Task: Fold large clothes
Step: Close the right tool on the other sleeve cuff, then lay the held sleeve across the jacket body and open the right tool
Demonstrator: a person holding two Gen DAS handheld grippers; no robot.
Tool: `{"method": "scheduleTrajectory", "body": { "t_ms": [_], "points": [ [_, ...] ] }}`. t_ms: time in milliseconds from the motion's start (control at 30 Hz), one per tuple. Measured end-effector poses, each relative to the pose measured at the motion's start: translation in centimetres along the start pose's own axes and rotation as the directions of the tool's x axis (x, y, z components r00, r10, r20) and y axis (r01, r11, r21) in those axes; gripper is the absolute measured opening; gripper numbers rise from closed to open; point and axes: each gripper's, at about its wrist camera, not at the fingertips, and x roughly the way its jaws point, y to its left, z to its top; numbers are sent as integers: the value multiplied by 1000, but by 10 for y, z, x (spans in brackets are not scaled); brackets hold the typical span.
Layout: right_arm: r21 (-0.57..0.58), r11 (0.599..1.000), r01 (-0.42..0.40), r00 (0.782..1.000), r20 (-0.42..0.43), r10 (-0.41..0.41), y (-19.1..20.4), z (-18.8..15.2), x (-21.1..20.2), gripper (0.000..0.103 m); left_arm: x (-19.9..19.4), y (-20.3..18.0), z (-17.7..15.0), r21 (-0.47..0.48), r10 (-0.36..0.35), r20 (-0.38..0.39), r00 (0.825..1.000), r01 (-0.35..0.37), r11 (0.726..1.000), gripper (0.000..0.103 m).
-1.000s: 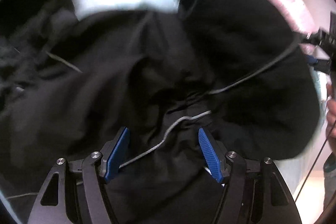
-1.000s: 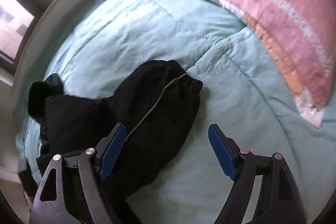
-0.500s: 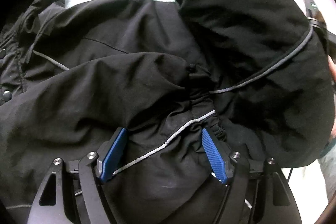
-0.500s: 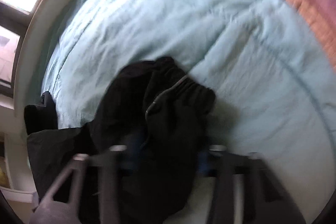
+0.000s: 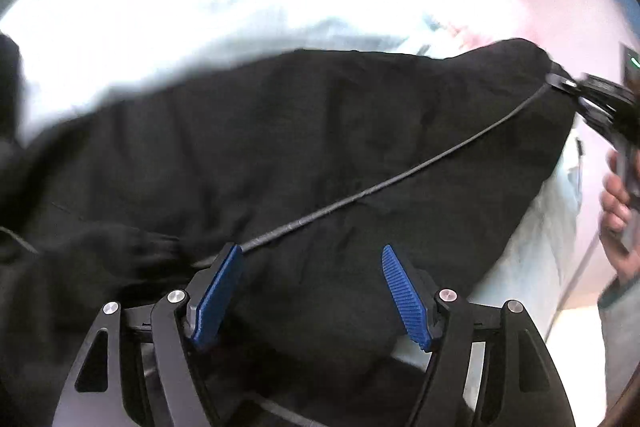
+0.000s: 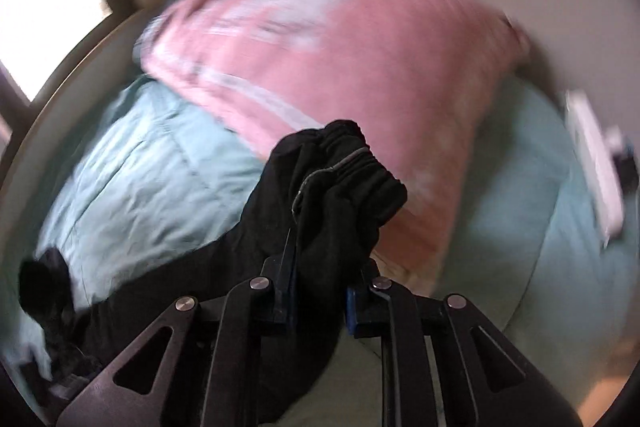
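Clearly the black jacket [image 5: 320, 147] was the thing being worked, a large dark garment with thin grey piping [image 5: 400, 183] along one sleeve and a gathered elastic cuff [image 6: 352, 163]. It lay partly on the pale blue quilt [image 6: 152, 171] of the bed, its sleeve raised off the bedding and drawn out taut between the two claws.

The right claw [image 6: 320, 291] was pinching the sleeve just behind the cuff, its blue pads nearly hidden by bunched cloth. The left claw [image 5: 312, 291] stood spread, its ribbed blue fingers [image 5: 404, 295] either side of the cloth; whether they touched the fabric could not be told. From the left view, the right claw showed at the sleeve's far end, with the person's hand [image 5: 620, 223] behind it.

To do this step well, I judged the sleeve should be held taut and carried flat across the body, the piping kept straight as a guide, while the left claw anchored the shoulder so nothing dragged. A slack grip would probably let the slick cloth slip.

Beyond lay a pink blanket [image 6: 340, 67], blurred.
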Motion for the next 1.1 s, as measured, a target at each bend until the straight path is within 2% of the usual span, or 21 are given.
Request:
{"method": "scheduleTrajectory", "body": {
  "t_ms": [33, 100, 167, 300, 467, 533, 600, 633, 667, 700, 733, 800, 900, 1033, 1100],
  "points": [
    [31, 1000, -3, 1000, -19, 4, -10, -2, 6, 21, 23, 3, 0, -17, 26, -55, 998, -27, 999, 73],
    [92, 996, 0, 998, -69, 6, -30, -14, 28, 21, 41, -3, 2, 16, 95, -68, 993, -94, 995, 74],
    [118, 993, 3, 993, -118, 11, -40, -25, 49, 20, 41, -10, 4, 42, 130, -72, 989, -127, 991, 75],
    [113, 992, -60, 989, -129, 75, -41, -32, 56, 21, 25, -11, 5, 16, 81, -62, 995, -80, 997, 74],
    [169, 974, -152, 974, -144, 177, -45, -26, 65, 46, -6, 1, -6, -11, 29, -35, 999, -29, 1000, 74],
    [205, 962, -179, 963, -163, 214, -49, -24, 76, 48, -21, 0, -13, -10, 32, -13, 999, -33, 999, 74],
    [206, 963, -174, 967, -148, 207, -46, -24, 75, 47, -38, 2, -22, -4, 58, 14, 998, -58, 998, 74],
    [202, 964, -175, 969, -138, 205, -45, -24, 70, 40, -49, -3, -28, -4, 78, 24, 997, -78, 997, 74],
    [190, 965, -181, 971, -124, 207, -38, -25, 63, 29, -60, 1, -36, -9, 95, 37, 995, -95, 995, 74],
    [160, 970, -185, 974, -102, 203, -26, -27, 51, 24, -65, 8, -49, -24, 101, 47, 994, -100, 995, 74],
    [137, 972, -192, 975, -89, 205, -17, -28, 43, 21, -72, 8, -50, -44, 104, 56, 993, -102, 994, 74],
    [66, 969, -238, 969, -58, 242, 13, -33, 16, 21, -90, 24, -67, -94, 124, 74, 989, -117, 989, 74],
    [-50, 947, -318, 947, -71, 315, 68, -44, -14, 21, -114, 50, -94, -170, 167, 93, 982, -149, 974, 74],
    [-210, 882, -421, 906, -137, 400, 148, -71, -45, 21, -150, 96, -135, -300, 200, 119, 973, -157, 941, 74],
    [-312, 823, -475, 880, -199, 432, 202, -96, -58, 21, -170, 119, -160, -364, 213, 134, 968, -152, 919, 74]
  ]
}}
